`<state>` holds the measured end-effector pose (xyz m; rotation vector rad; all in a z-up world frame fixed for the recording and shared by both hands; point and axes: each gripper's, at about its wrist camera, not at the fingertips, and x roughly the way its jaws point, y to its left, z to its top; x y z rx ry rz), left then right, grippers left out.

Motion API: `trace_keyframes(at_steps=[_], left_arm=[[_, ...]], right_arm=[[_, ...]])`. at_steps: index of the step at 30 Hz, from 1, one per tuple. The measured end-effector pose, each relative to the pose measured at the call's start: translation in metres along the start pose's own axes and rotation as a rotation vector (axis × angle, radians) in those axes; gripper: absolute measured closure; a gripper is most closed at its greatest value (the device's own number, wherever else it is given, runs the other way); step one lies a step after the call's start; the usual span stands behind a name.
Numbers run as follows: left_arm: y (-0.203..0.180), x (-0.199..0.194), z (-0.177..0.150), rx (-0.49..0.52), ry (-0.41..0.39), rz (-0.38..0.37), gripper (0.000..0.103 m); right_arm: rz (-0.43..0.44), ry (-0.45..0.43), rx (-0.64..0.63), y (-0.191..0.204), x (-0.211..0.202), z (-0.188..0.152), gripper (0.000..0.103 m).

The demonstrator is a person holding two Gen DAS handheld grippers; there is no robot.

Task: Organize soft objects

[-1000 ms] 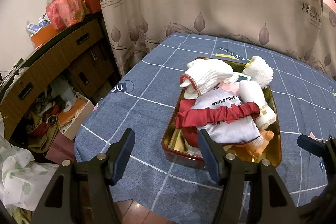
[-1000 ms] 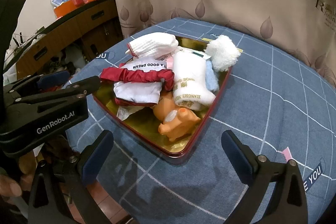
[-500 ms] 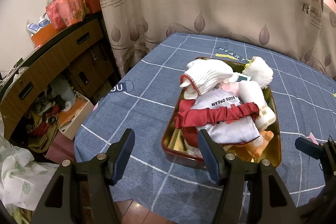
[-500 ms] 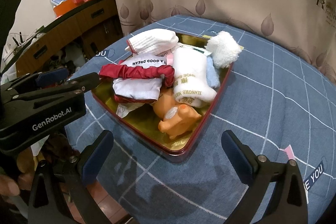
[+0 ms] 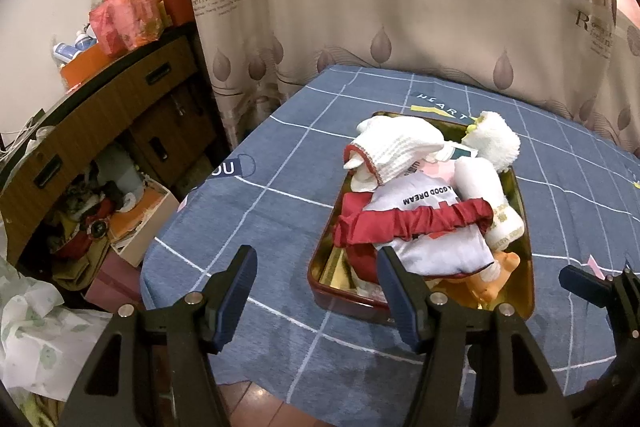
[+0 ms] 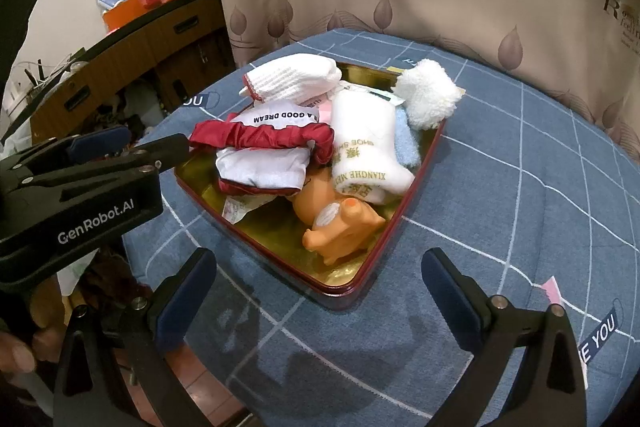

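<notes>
A gold tray with a dark red rim sits on the blue checked tablecloth, piled with soft things. These are a white knit glove, a fluffy white cloth, a printed white sock, a white cloth with a red ruffle and an orange toy animal. My left gripper hovers open at the tray's near left corner. My right gripper hangs open before the tray's near corner. Neither holds anything.
A patterned curtain hangs behind the table. At the left stand a wooden dresser with a red bag on top and a cluttered floor box. The table's near edge lies just under both grippers. A pink paper scrap lies at the right.
</notes>
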<state>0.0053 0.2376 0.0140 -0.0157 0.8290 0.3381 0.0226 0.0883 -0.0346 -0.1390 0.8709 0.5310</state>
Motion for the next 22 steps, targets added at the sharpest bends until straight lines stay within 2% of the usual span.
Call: trace_keyframes(at_steps=[22], left_arm=[[0.0031, 0.0001, 0.0023, 0.001, -0.01, 0.004, 0.039]], right_arm=[[-0.002, 0.001, -0.011, 0.0019, 0.0013, -0.0005, 0.001]])
